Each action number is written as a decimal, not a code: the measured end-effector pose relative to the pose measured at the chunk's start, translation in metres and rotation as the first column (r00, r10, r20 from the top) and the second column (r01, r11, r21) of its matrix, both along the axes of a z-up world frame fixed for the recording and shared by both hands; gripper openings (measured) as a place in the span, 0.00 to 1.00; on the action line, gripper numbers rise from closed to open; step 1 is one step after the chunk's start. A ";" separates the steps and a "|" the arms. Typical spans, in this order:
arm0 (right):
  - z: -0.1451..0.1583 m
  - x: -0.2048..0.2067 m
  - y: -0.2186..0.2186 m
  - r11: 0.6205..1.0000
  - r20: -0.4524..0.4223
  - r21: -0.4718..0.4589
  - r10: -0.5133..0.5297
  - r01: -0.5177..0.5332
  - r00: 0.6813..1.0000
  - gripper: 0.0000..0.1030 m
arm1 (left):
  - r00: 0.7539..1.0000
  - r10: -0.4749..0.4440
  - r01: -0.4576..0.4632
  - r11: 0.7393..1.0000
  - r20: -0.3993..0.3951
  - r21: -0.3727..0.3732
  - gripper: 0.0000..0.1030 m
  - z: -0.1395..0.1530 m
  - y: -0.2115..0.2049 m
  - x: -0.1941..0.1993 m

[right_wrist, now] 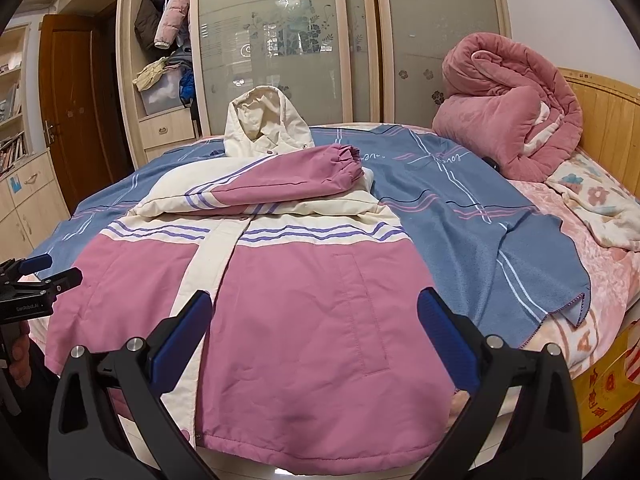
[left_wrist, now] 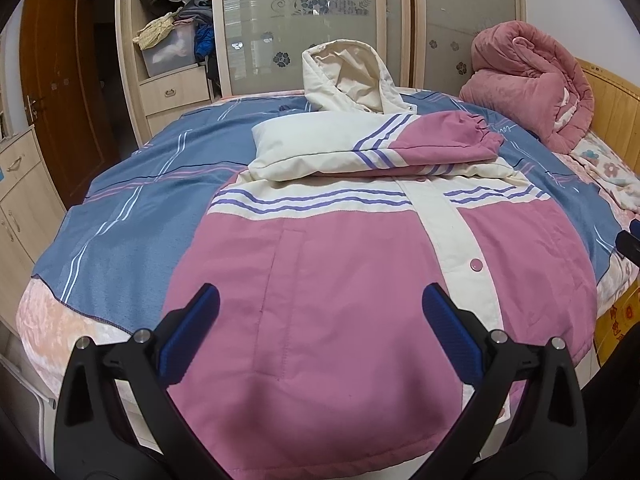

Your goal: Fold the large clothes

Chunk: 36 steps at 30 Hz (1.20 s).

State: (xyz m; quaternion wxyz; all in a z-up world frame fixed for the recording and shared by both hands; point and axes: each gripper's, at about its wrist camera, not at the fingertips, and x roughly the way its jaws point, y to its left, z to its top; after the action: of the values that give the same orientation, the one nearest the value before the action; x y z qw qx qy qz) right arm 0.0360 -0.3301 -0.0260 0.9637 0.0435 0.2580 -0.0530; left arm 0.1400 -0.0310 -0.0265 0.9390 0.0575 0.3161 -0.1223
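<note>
Spreading across most of what you see is the bed point(left_wrist: 52, 320), with a blue striped blanket point(left_wrist: 132, 216) laid over it. On that blanket lies the pink-and-cream jacket point(left_wrist: 320, 264), front up, its snap placket running down the middle and its hem hanging over the near edge of the mattress. Both sleeves point(left_wrist: 372, 146) are folded across the chest, the pink cuff pointing toward the headboard side, and the cream hood point(left_wrist: 344, 80) stands propped up beyond them. A rolled pink quilt point(right_wrist: 508, 108) sits by the wooden headboard, well apart from the jacket.

Your left gripper point(left_wrist: 320, 336) hovers above the hem, its fingers spread wide with nothing between them. Your right gripper point(right_wrist: 314, 340) is held the same way over the other half of the hem, spread and empty too.

Only the right wrist view shows your left gripper from the side, at the far left beside the bed edge, with part of your hand point(right_wrist: 18, 354) on its handle. Only that view shows the bookshelf point(right_wrist: 12, 120) too.
</note>
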 end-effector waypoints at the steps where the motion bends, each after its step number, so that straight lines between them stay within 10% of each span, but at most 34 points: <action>1: 0.000 0.000 0.000 1.000 0.000 0.002 0.000 0.000 1.000 0.99 | 1.000 -0.001 0.001 1.000 0.000 0.000 0.98 0.000 0.000 0.000; 36: -0.006 0.008 0.006 1.000 -0.025 0.010 0.006 -0.005 1.000 0.99 | 0.999 -0.020 0.020 1.000 -0.025 -0.009 0.98 -0.005 -0.004 0.007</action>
State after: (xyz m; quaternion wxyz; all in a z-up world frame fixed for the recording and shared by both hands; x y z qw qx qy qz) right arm 0.0445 -0.3240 -0.0318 0.9603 0.0468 0.2705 -0.0497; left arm 0.1475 -0.0353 -0.0310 0.9340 0.0549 0.3265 -0.1339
